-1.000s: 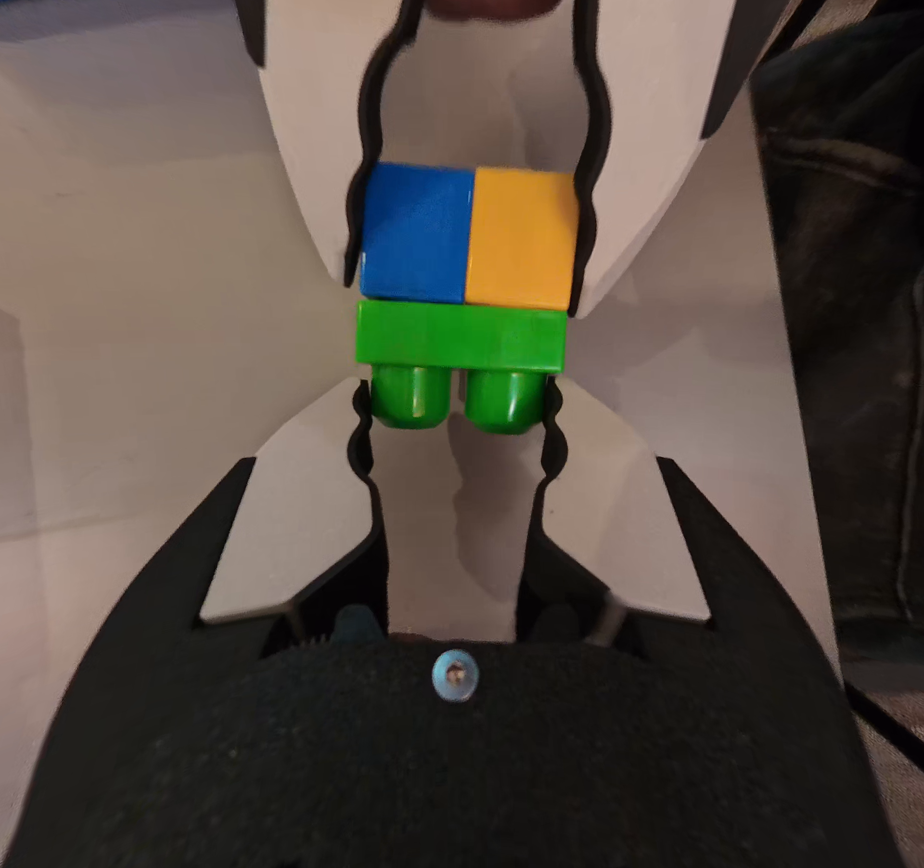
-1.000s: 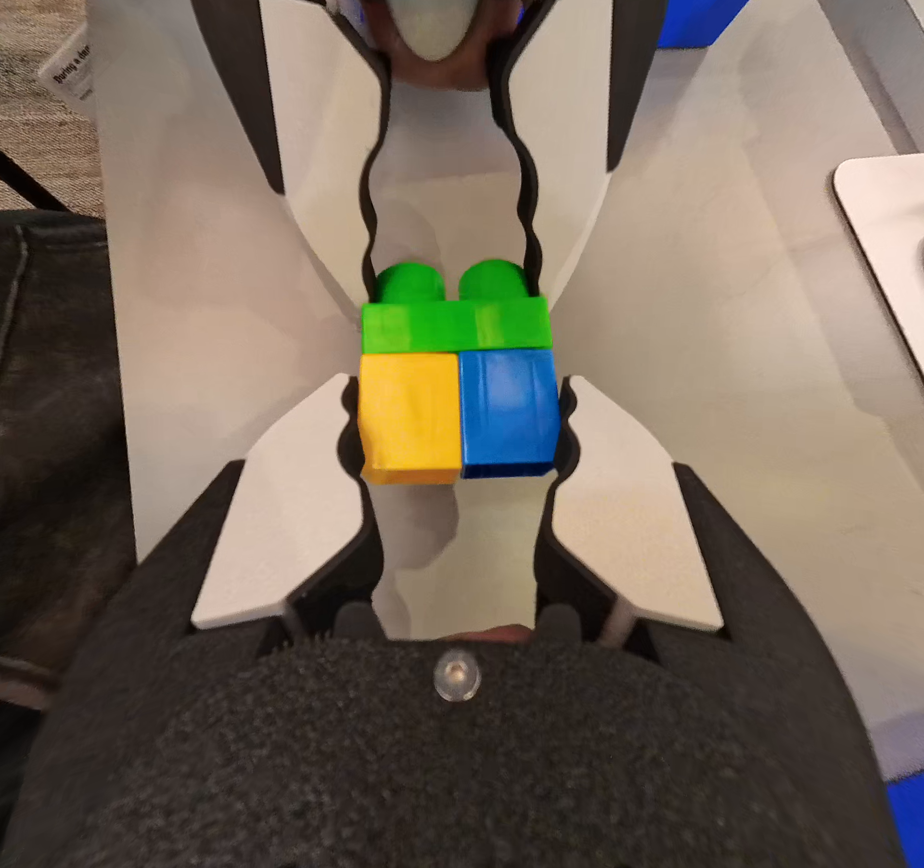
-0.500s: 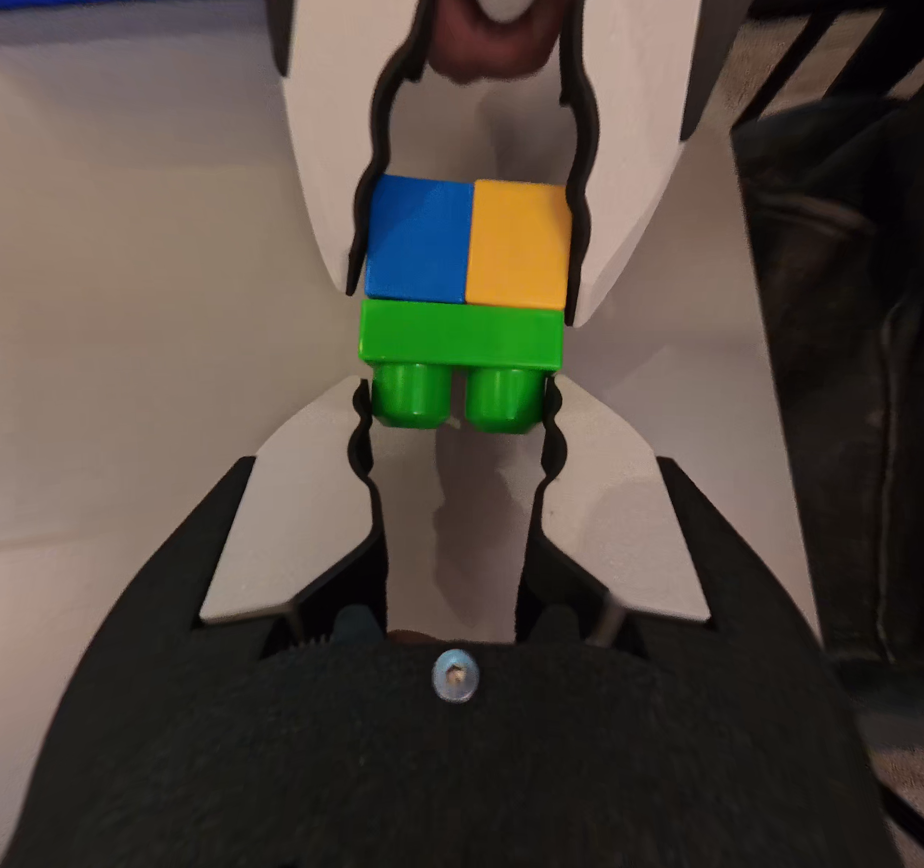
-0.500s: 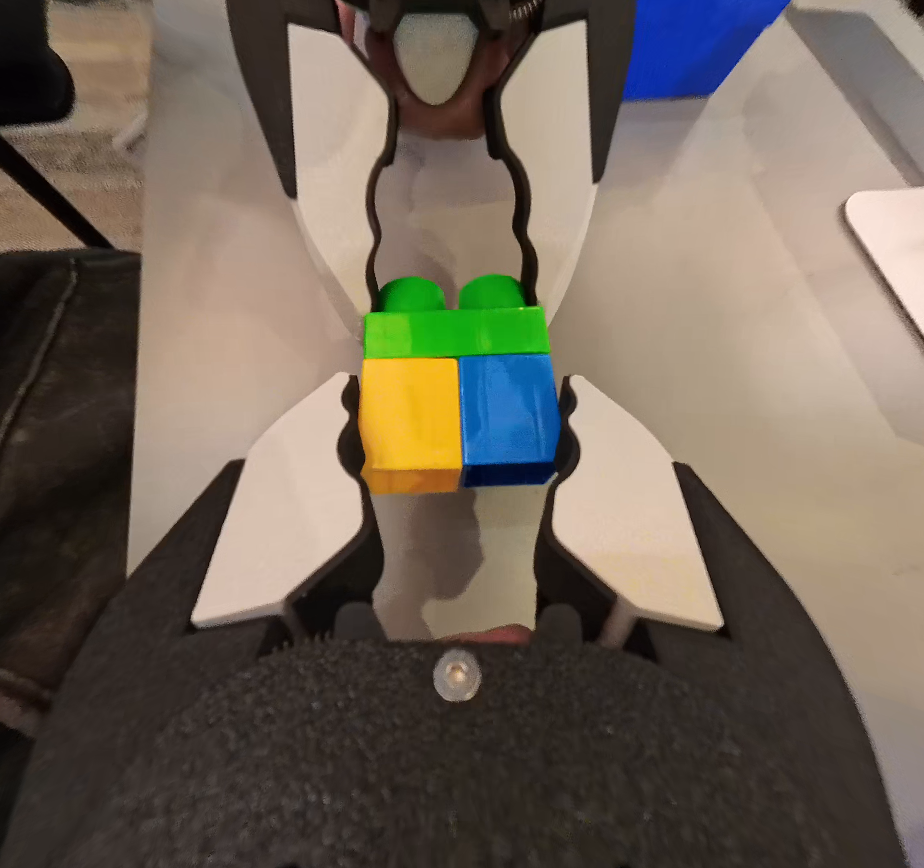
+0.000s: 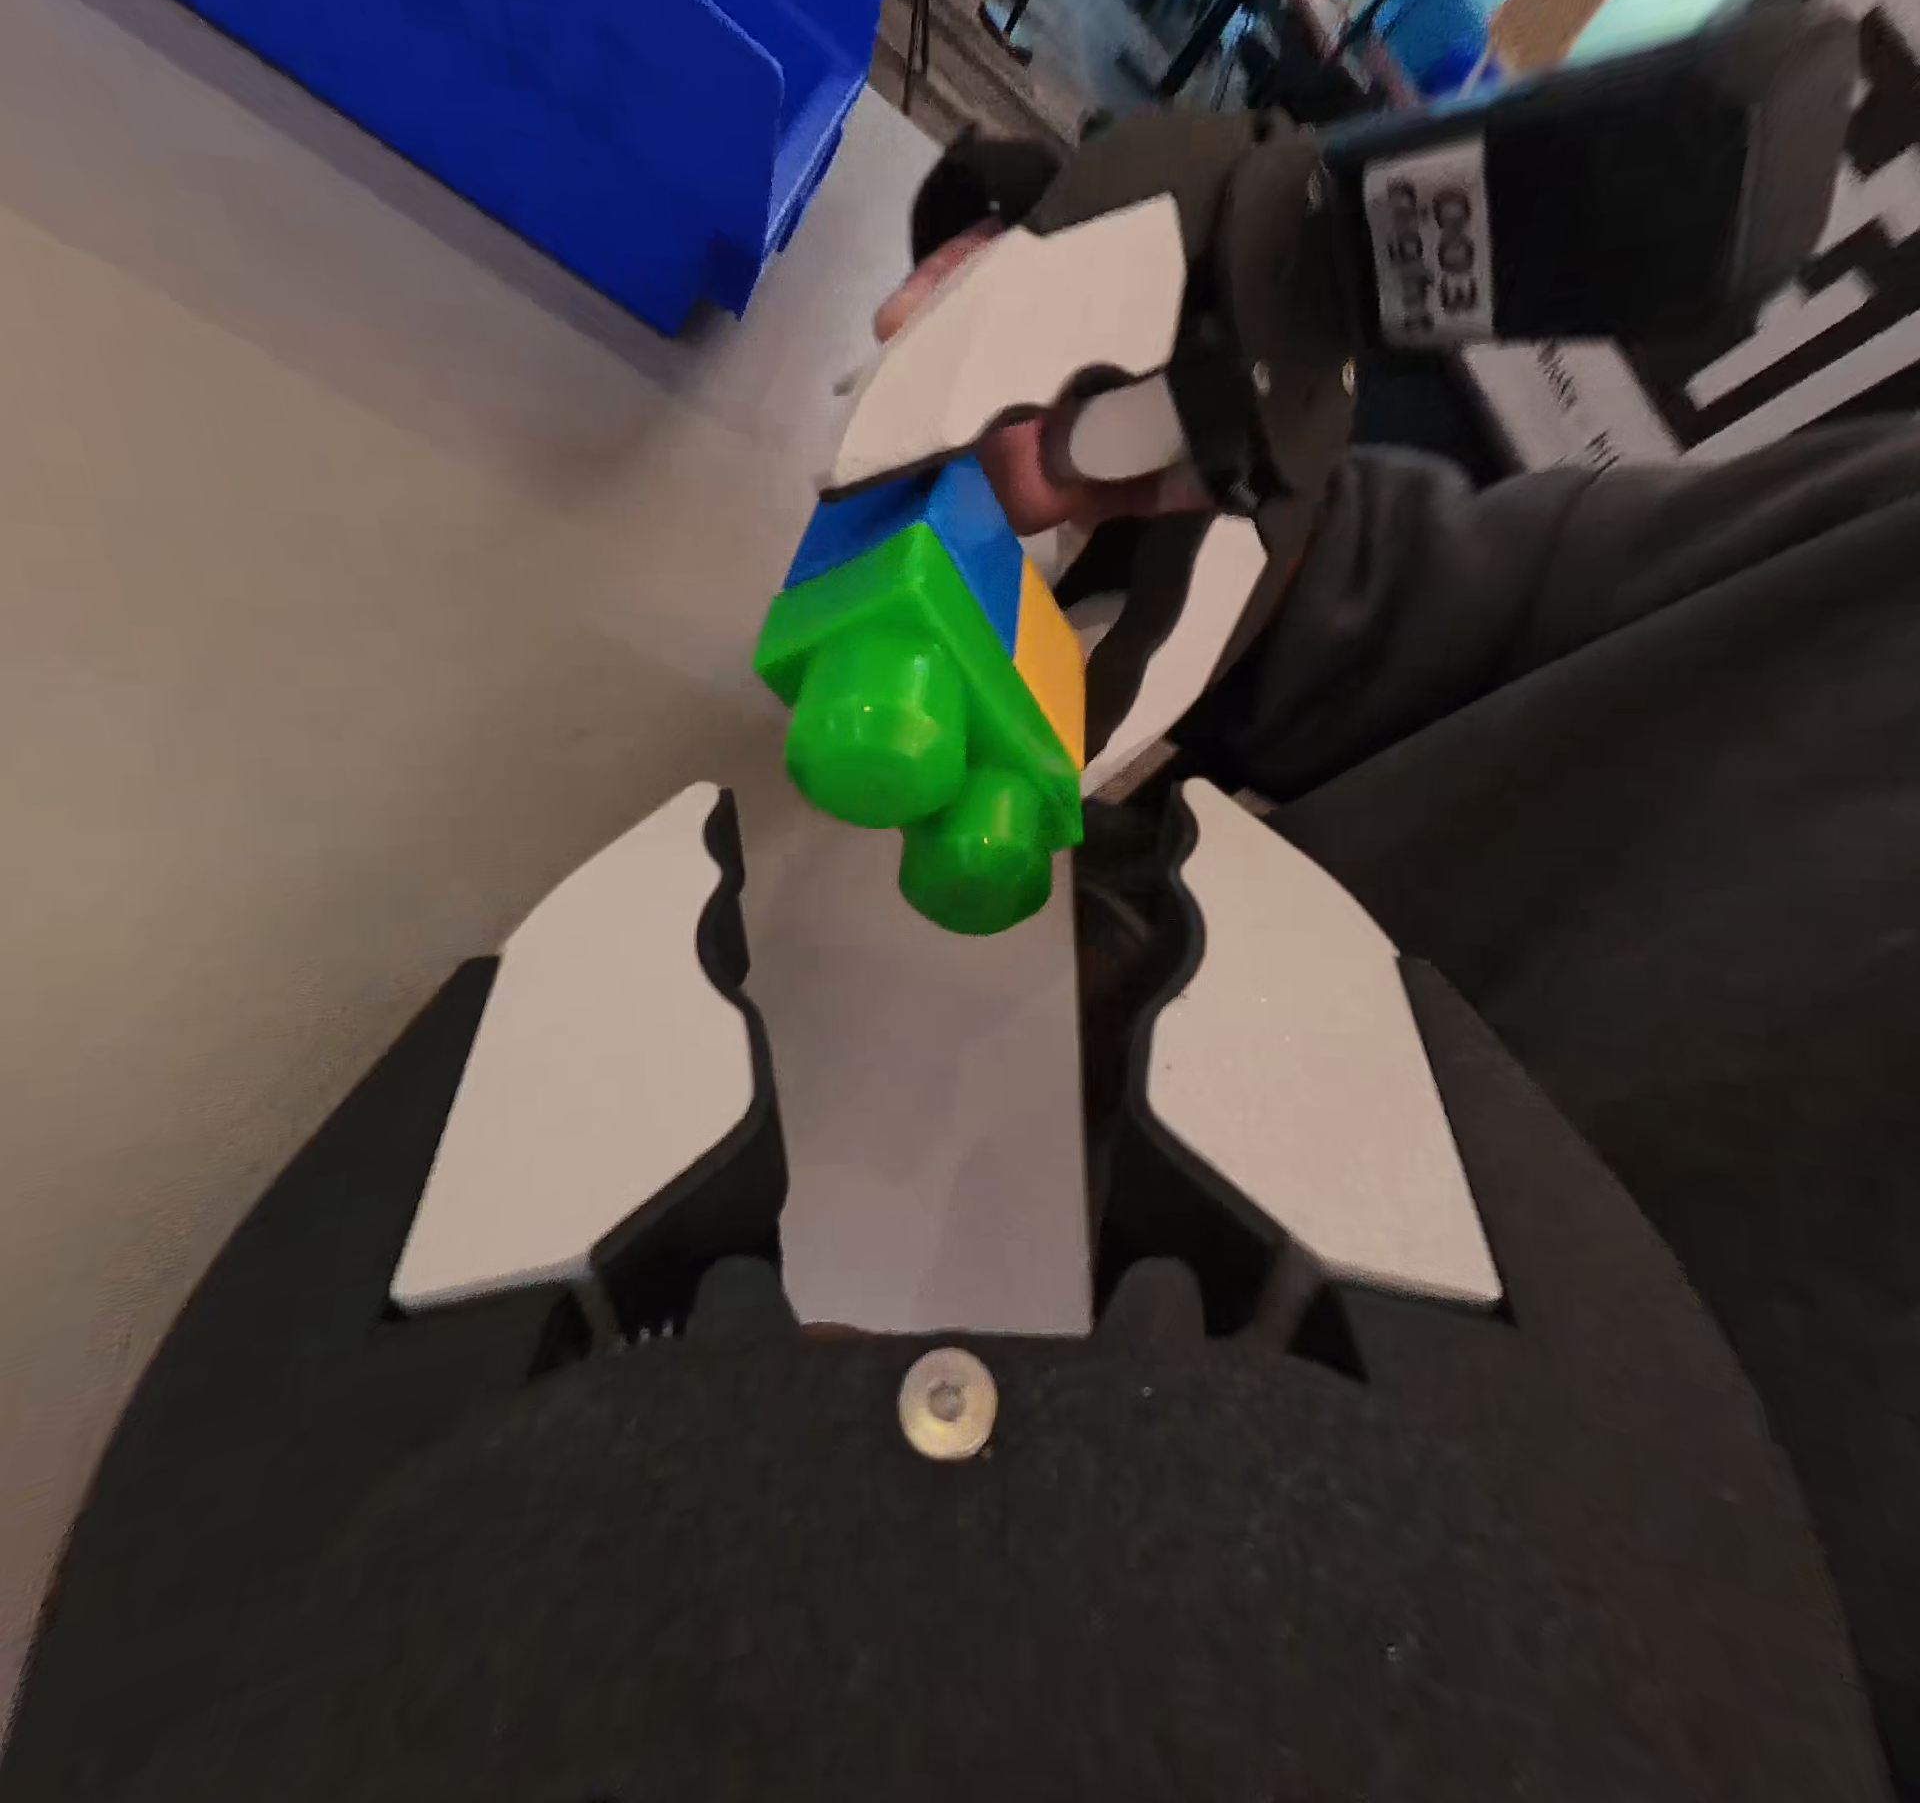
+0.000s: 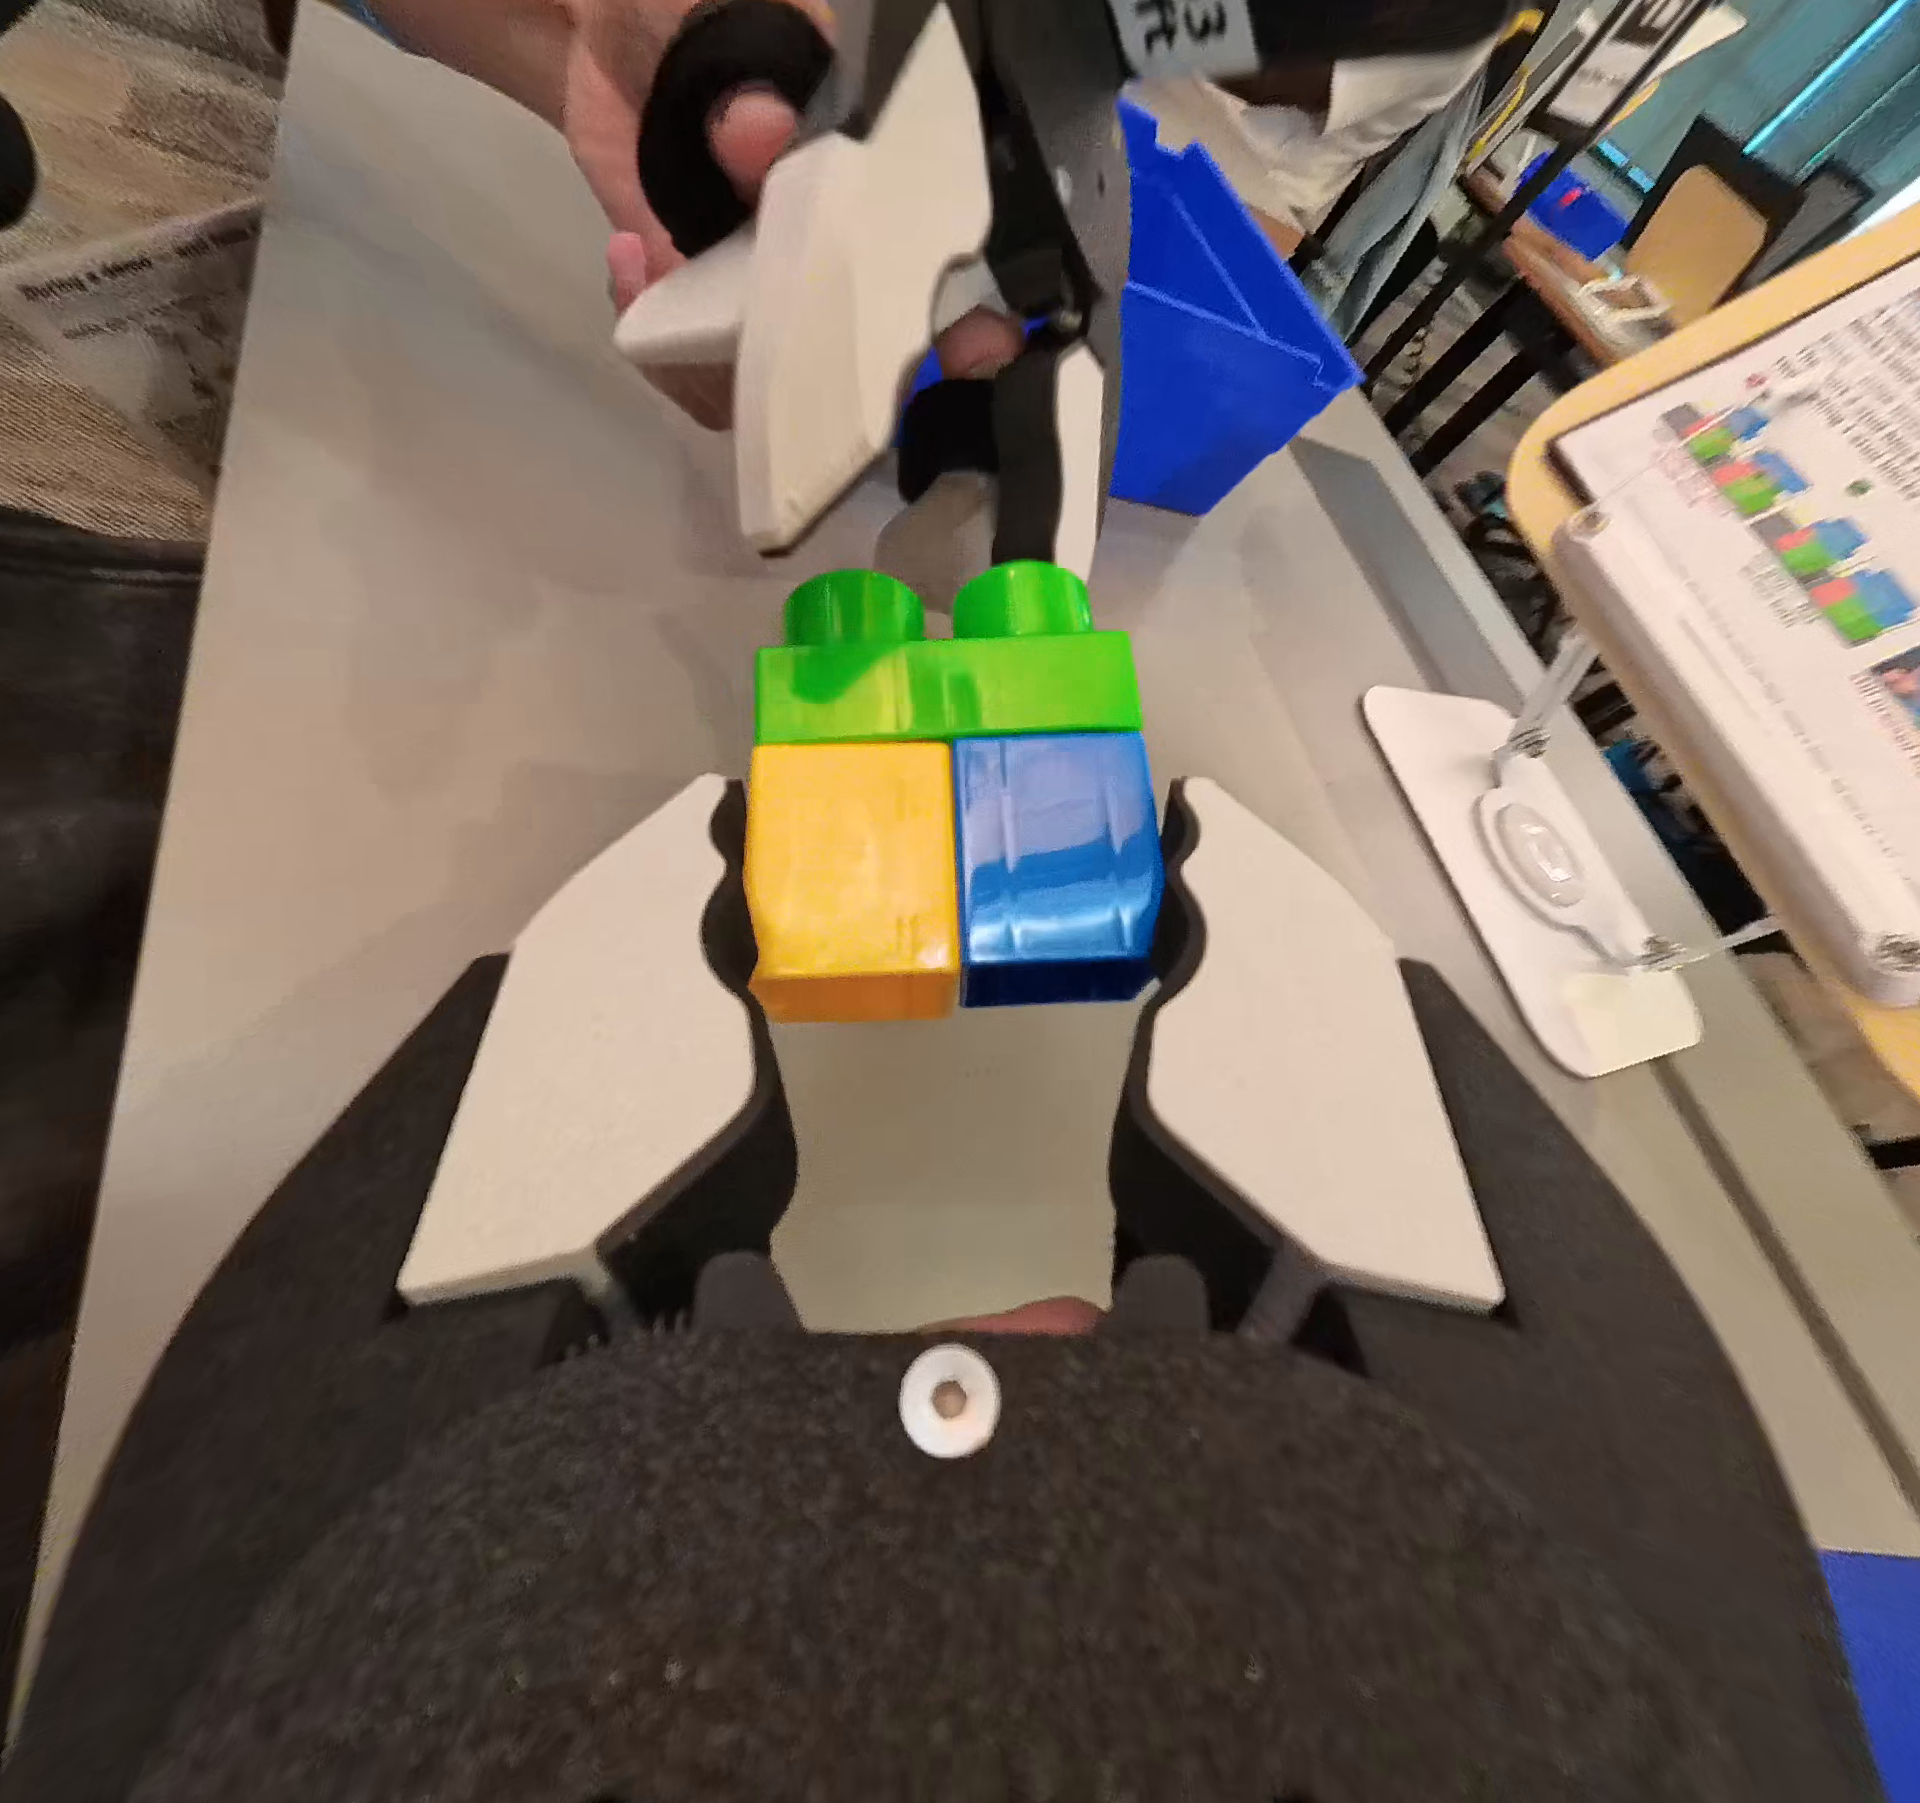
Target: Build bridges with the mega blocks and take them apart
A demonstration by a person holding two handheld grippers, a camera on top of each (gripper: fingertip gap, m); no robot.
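Over by my right tongs (image 6: 956, 906), a page (image 6: 1766, 548) is showing that my left tongs (image 5: 956, 808) cannot see. Right is squeezing the yellow (image 6: 852, 880) and blue (image 6: 1055, 870) blocks above the table (image 6: 416, 610), green block (image 6: 945, 704) on top. Left is hanging loose, holding nothing.

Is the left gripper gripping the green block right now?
No. The left gripper is open with nothing between its fingers; the green block sits just ahead, carried by the right gripper.
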